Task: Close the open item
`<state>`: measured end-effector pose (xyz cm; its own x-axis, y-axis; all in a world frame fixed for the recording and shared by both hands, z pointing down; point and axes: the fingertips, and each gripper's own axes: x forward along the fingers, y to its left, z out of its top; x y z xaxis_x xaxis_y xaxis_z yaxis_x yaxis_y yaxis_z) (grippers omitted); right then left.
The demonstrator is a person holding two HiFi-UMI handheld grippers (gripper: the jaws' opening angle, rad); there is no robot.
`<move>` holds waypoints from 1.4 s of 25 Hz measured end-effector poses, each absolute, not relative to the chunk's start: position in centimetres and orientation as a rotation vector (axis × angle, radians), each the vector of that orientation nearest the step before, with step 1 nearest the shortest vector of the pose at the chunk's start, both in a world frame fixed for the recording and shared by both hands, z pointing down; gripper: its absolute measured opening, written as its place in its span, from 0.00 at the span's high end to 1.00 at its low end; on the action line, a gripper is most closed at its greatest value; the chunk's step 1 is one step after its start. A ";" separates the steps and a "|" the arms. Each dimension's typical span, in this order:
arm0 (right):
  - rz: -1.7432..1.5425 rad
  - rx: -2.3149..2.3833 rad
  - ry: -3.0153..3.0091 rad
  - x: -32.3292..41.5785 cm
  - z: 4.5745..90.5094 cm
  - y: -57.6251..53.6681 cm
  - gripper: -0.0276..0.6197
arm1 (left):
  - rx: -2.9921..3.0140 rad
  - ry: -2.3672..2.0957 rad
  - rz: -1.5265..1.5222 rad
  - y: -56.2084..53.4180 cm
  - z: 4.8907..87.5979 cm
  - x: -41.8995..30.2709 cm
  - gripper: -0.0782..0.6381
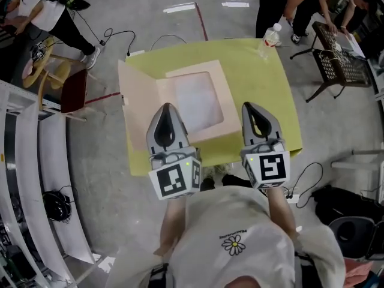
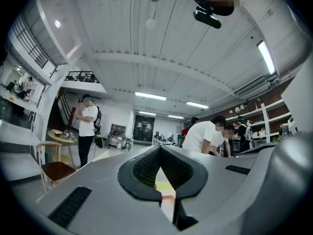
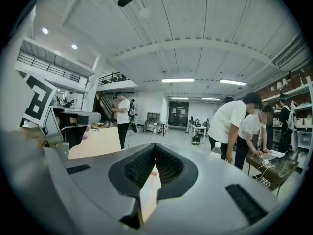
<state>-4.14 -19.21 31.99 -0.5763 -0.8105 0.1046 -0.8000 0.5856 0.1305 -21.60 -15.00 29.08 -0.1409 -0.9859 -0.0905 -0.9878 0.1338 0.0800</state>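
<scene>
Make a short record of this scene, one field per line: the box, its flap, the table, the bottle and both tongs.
box: pink, windowed top, lying flat on the table
flap: at the box's left side, spread open
table: yellow top
bottle: upright at the table's far right corner, apart from the box
left tongs: shut, nothing held, over the box's near edge
right tongs: tips together, by the box's near right corner
task state: flap not yet closed

The box [image 1: 198, 101] lay on the table [image 1: 267, 92] before me, its flap [image 1: 137, 101] spread left. A bottle [image 1: 270, 39] stood at the table's far right corner, a chair [image 1: 73, 90] off left.
</scene>
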 end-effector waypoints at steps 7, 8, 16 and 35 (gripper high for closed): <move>-0.104 1.268 -2.745 -5.1 31.2 -21.2 0.94 | -1.983 2.388 0.221 -15.8 27.9 -21.9 0.88; -0.106 1.255 -2.753 -5.2 31.2 -21.3 0.94 | -1.966 2.389 0.224 -15.9 27.7 -22.0 0.87; -0.126 1.172 -2.792 -5.8 31.0 -21.3 0.94 | -1.929 2.427 0.190 -15.6 28.1 -22.2 0.87; -0.083 0.911 -2.888 -10.8 31.7 -19.7 0.94 | -1.511 2.648 0.167 -6.7 28.2 -30.8 0.58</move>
